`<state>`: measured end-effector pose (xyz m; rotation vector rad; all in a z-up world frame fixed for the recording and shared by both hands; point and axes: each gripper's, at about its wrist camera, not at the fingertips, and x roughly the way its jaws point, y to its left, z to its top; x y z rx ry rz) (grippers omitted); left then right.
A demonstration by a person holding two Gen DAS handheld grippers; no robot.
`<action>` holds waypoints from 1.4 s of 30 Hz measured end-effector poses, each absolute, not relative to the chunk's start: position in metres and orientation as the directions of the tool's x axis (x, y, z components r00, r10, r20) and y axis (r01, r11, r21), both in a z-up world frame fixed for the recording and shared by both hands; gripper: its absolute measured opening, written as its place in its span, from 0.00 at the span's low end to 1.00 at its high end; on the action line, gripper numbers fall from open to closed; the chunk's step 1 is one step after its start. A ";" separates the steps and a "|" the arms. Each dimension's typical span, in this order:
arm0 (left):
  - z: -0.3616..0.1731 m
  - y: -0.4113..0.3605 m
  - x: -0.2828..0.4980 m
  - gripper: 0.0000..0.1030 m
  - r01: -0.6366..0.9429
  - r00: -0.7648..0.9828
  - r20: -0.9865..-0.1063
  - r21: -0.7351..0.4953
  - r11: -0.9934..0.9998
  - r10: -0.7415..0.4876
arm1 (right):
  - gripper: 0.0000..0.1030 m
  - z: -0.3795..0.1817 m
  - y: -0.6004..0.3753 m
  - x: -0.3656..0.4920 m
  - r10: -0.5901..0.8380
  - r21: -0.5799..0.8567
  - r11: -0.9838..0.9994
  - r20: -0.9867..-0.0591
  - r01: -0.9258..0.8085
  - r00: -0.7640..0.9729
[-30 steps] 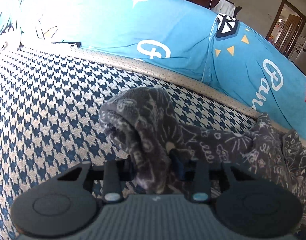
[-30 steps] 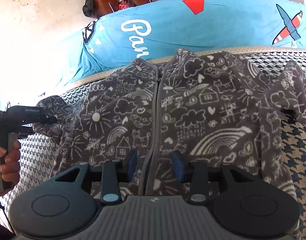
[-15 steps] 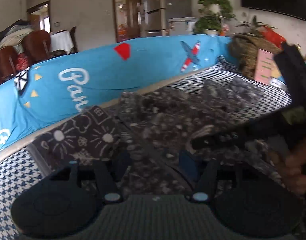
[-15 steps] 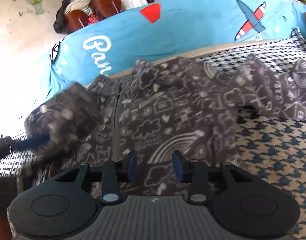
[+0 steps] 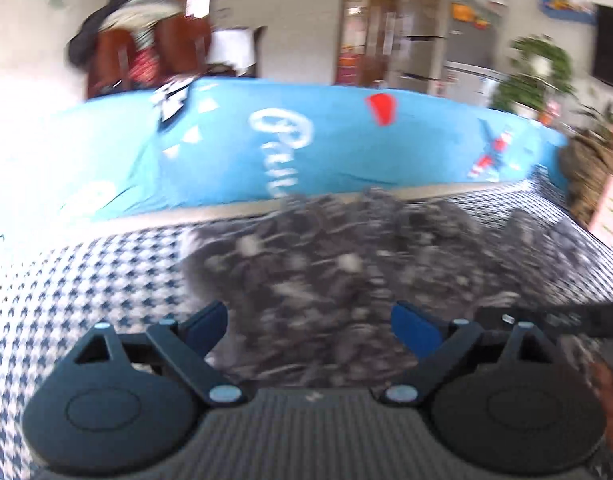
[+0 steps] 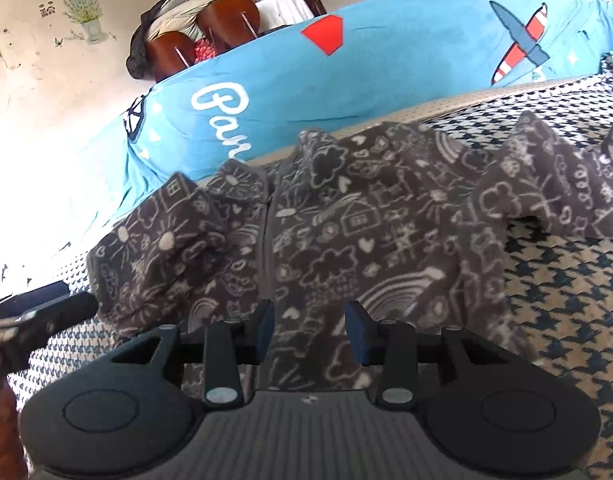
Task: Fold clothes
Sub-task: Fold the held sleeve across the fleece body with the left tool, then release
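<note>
A second ago the left gripper (image 5: 308,320) was pinching the sleeve (image 6: 162,240); now its jaws are opening wide and nothing is pressing between them. The sleeve is lying folded over the grey jacket (image 6: 346,232), which is resting on the checked cover (image 6: 566,320) just beside the blue cushion (image 6: 406,72). The right gripper (image 6: 309,334) is hovering half open over the zipper, gripping nothing. Only the right view is showing the print sharply; the left one is blurred.

A home's living room — sofa (image 6: 566,320), dining chairs (image 6: 226,20), fridge (image 5: 466,60).
</note>
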<state>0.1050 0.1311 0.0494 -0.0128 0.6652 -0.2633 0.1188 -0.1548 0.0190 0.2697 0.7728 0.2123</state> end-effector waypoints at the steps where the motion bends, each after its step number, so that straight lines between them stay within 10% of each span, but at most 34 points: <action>1: 0.047 0.137 0.110 0.90 0.218 0.751 -0.617 -0.107 0.970 -0.237 | 0.38 0.018 -0.152 0.119 0.287 0.313 0.945 -0.658 -0.094 0.696; 10: 0.025 0.149 0.143 0.86 0.120 0.742 -0.643 -0.149 0.982 -0.188 | 0.38 0.013 -0.143 0.119 0.300 0.311 0.944 -0.673 -0.109 0.676; 22: 0.024 0.139 0.147 0.11 0.098 0.761 -0.632 -0.114 0.989 -0.149 | 0.38 0.011 -0.146 0.120 0.298 0.316 0.944 -0.683 -0.098 0.667; 42: 0.106 0.196 0.090 0.09 -0.305 0.865 -0.366 0.156 0.940 0.342 | 0.38 0.006 -0.135 0.121 0.289 0.290 0.950 -0.685 -0.113 0.669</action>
